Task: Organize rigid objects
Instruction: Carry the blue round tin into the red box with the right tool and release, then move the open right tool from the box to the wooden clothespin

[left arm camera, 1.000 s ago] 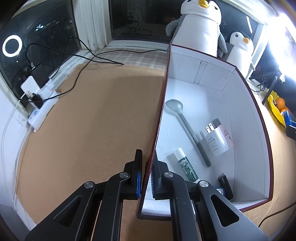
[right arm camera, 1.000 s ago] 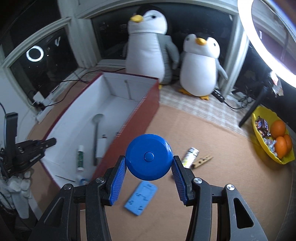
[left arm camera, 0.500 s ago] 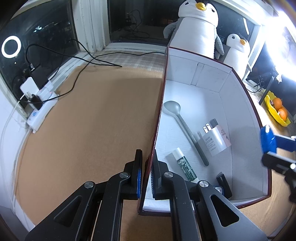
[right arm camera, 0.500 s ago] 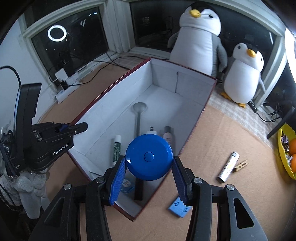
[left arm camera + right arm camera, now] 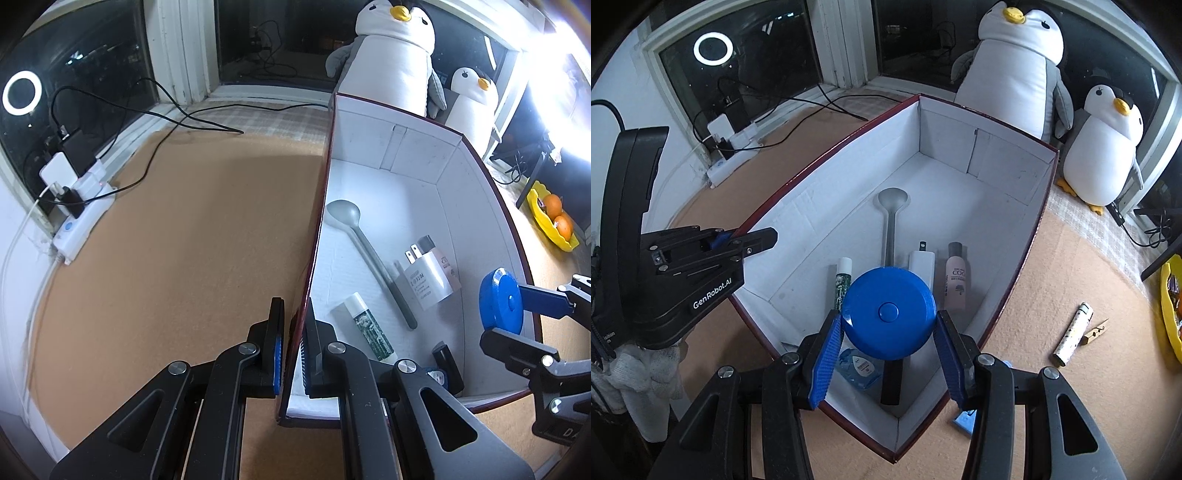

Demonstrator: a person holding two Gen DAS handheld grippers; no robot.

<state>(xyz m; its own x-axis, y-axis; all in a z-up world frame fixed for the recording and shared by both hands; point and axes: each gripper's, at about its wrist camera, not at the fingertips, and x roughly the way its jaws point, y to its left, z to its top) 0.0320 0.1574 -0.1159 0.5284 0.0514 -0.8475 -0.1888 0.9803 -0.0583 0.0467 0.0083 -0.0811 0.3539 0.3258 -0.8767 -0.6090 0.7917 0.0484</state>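
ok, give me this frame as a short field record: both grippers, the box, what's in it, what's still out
left gripper: shut on the box's side wall
right gripper: shut on blue round disc, held over the box's near end
box: open top, dark red outside, white inside
in box: grey spoon, white plug adapter, pink bottle, green-labelled tube, blue packet, black stick
still out: speckled white tube, clothespin, blue flat piece
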